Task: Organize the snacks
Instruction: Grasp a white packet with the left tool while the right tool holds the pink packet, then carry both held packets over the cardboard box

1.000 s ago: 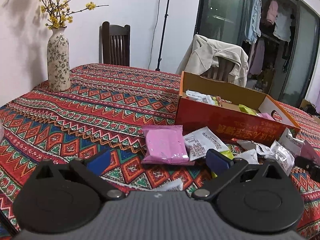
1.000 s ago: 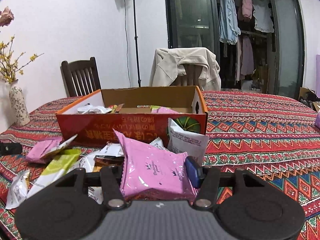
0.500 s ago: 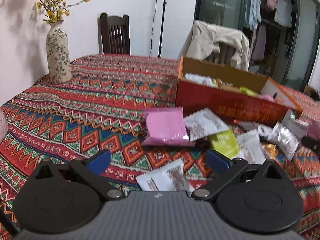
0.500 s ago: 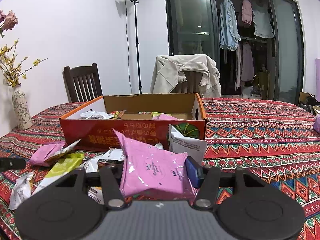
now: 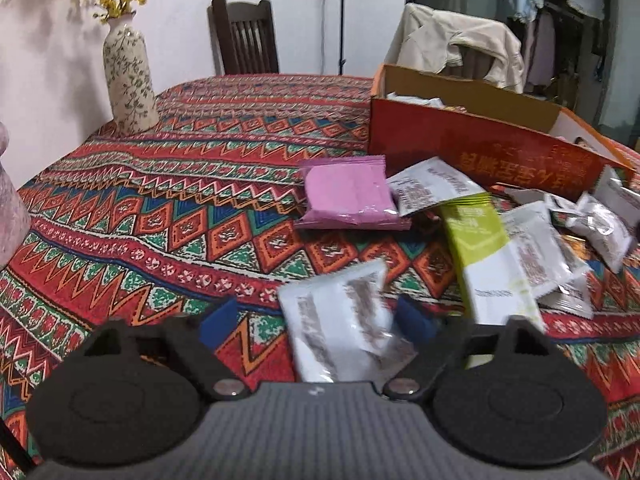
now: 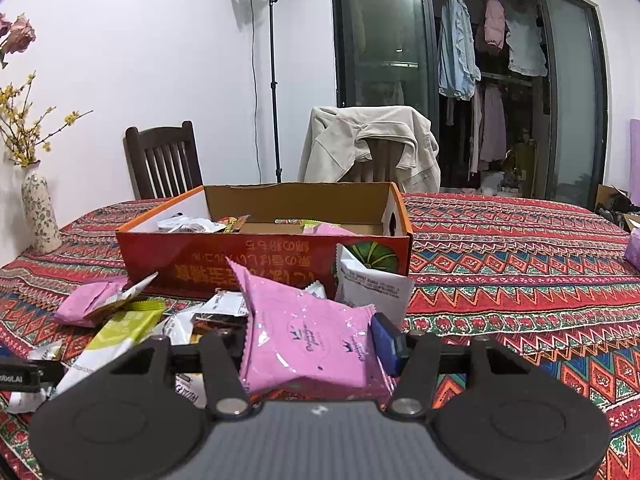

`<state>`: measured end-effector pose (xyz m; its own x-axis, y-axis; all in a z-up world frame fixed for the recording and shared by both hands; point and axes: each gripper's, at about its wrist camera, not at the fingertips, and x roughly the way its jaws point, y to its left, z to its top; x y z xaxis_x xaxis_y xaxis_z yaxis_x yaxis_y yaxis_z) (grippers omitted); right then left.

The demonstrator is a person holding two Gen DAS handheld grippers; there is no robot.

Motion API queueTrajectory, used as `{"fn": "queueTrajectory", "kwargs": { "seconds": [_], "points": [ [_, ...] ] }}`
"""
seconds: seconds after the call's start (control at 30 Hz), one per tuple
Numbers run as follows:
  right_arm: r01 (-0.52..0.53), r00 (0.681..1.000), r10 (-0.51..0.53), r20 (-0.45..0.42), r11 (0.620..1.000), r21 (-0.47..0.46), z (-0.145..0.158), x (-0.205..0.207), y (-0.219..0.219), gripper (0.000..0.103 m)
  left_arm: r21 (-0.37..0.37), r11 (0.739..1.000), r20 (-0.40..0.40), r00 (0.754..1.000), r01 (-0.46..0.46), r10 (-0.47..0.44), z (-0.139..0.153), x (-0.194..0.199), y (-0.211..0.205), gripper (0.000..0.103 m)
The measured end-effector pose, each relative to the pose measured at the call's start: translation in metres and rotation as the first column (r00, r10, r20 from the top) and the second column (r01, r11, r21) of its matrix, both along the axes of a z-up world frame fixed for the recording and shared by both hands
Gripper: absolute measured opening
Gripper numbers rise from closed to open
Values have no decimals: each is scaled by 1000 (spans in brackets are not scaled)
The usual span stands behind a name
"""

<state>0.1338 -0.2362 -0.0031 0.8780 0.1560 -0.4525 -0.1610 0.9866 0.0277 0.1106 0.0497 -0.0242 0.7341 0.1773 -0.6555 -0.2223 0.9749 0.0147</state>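
Snacks lie in a loose heap on the worktop (image 5: 192,184) in front of an orange cardboard box (image 6: 264,256); a few packets already sit inside the box. The right gripper (image 6: 310,344) has its fingers clamped on a pink packet (image 6: 308,340), held above the heap, just short of the box's front wall. The left gripper (image 5: 316,322) has its fingers closing, with a white packet (image 5: 340,320) between them; the right pad is at the packet's edge, the left pad clear of it, so no grip.

Only the left view shows: that white packet, a purple packet (image 5: 348,192) flat on the cloth, a green-and-white packet (image 5: 480,248) and several more white packets toward the box.

Only the right view shows: the held pink packet, the box's inside, a white packet (image 6: 372,288) leaning on the box's front, and a lamp stand (image 6: 272,80) by the wall.

The worktop has a red patterned cloth. A flowered vase (image 5: 128,80) with yellow blossoms stands at the far left. Behind are a dark wooden chair (image 6: 164,160), a chair draped with a beige jacket (image 6: 368,144), a white wall, and glass doors with hung clothes (image 6: 492,64).
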Motion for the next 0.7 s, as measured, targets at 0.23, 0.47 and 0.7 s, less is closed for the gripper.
{"fn": "queueTrajectory", "kwargs": {
  "seconds": [0.23,0.47,0.7],
  "points": [
    [-3,1000,3,-3,1000,-8,-1,0,1,55,-10,1000,38,999,11,-11,3,-8,3,49],
    [-5,1000,5,8,1000,-6,2,-1,1,55,-39,998,99,994,55,-51,20,-13,2,49],
    [-14,999,15,43,1000,-14,17,-9,5,55,-50,994,166,982,97,-88,43,0,-10,49]
  ]
}}
